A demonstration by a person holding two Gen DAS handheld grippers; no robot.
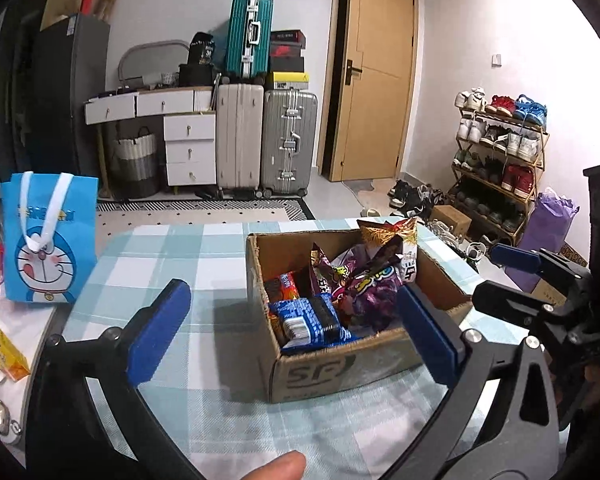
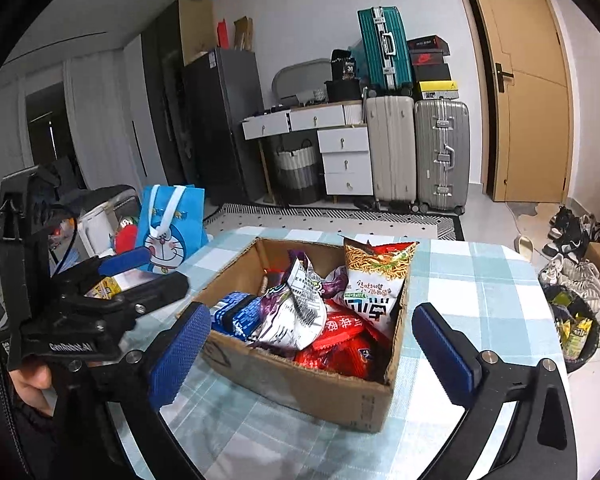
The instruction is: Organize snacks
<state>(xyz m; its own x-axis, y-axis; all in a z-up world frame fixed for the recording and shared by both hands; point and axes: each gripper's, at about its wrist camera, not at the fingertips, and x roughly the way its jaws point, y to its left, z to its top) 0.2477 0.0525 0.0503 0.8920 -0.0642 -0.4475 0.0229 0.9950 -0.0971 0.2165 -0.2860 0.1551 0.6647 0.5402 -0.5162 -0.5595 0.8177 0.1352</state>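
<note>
cardboard box [image 1: 340,368] full of snack packs sits on the checked counter [image 1: 204,264]. inside: blue cookie pack [image 1: 312,320], purple bag [image 1: 364,284], noodle bag [image 2: 374,280] upright at the far corner, red packs [image 2: 340,344]. left claw [image 1: 296,332] spread wide, empty, hovering w/ one pad beside the box, other over its rim. right claw [image 2: 312,344] also released, empty, straddling the box. blue cartoon bag [image 1: 48,236] stands on the left.
</note>
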